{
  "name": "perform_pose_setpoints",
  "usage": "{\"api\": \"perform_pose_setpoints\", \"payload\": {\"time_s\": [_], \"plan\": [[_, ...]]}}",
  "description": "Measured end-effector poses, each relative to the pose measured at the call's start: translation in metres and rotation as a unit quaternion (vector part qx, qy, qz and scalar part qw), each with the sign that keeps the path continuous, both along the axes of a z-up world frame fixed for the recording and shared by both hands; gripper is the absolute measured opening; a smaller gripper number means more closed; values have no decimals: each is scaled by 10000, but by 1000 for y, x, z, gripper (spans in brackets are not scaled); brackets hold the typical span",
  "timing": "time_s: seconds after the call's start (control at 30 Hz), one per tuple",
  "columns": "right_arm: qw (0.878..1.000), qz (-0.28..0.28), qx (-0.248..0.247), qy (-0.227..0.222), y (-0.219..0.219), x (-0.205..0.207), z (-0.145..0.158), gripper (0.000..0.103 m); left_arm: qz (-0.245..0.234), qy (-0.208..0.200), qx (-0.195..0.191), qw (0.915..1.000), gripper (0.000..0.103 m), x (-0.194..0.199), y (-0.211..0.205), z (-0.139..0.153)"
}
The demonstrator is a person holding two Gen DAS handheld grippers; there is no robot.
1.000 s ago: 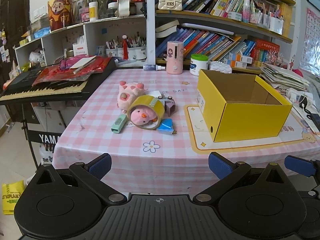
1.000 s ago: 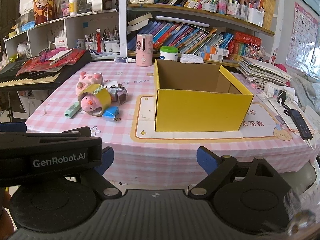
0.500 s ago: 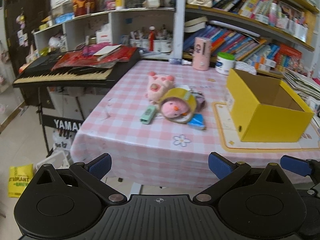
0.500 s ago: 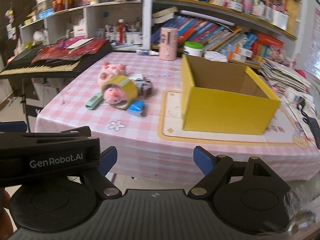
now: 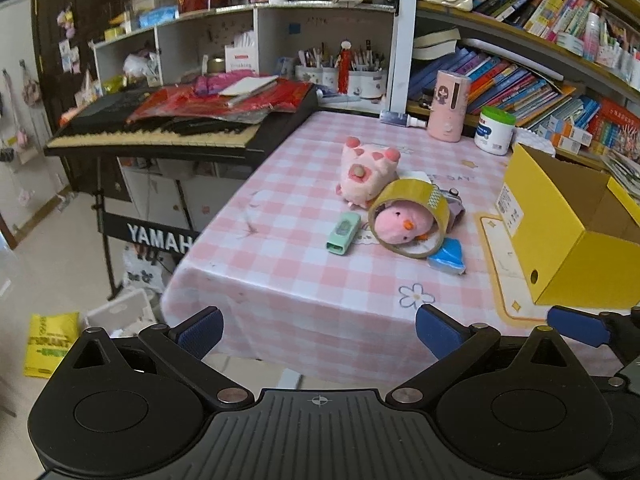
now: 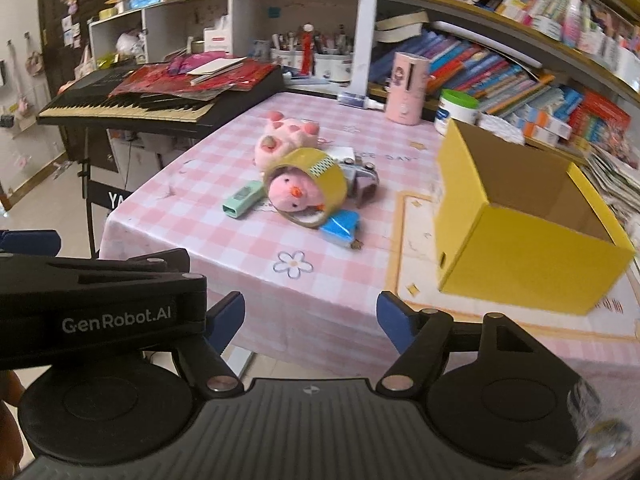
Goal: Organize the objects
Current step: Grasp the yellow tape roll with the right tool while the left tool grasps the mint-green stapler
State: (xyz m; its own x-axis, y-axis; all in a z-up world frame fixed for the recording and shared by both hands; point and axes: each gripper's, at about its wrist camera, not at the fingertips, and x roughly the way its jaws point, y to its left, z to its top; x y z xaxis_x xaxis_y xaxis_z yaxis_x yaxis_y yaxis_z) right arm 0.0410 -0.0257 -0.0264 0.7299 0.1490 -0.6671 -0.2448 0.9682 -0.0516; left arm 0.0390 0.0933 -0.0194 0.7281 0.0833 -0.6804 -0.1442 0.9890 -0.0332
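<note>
We hold both grippers short of the near table edge, off the cloth and touching nothing. Our left gripper [image 5: 318, 330] has its blue pads spread wide, nothing between them; our right gripper [image 6: 310, 316] is likewise parted and empty.

The objects to sort lie in one cluster on the pink checked tablecloth [image 5: 288, 272], at about 12 o'clock from the left gripper. A roll of yellowish packing tape [image 5: 412, 218] lies tilted on its side, and a small pink chick plush [image 5: 400, 226] sits inside its ring, beak facing us. Behind the roll, at 11 o'clock of it, a larger pink plush pig [image 5: 366, 170] lies on its side, touching the tape. A mint-green rectangular gadget [image 5: 343, 233] — we cannot tell what it is — lies just beside the roll at its 9 o'clock. A blue packet [image 5: 447, 256] lies against the roll's near edge at 5 o'clock. A small grey-purple item [image 5: 454, 204] is tucked behind the roll at 2 o'clock, mostly hidden.

The open yellow cardboard box [image 5: 568, 236] stands upright at 2 o'clock from the left gripper, apart from the cluster; in the right wrist view its visible interior [image 6: 516, 184] shows only bare cardboard.

A pink dispenser [image 5: 447, 106] and a green-lidded tub [image 5: 495, 130] stand at the far table edge — a Yamaha keyboard [image 5: 160, 132] sits at 10 o'clock.
</note>
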Motion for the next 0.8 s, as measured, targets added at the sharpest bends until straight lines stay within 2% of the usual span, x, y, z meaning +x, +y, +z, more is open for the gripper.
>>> {"api": "perform_pose_setpoints", "payload": {"time_s": [0.3, 0.5, 0.63, 0.8], "plan": [[9998, 63, -78, 161, 1, 62, -12, 66, 137, -45, 28, 9999, 102, 53, 1, -8], [9992, 38, -70, 384, -3, 110, -27, 61, 254, 222, 27, 9994, 88, 93, 3, -18], [9989, 80, -45, 454, -3, 135, -32, 56, 282, 359, 49, 9989, 83, 117, 4, -25], [9988, 138, -33, 458, -3, 165, -38, 53, 342, 628, -84, 9974, 70, 146, 10, -37]]}}
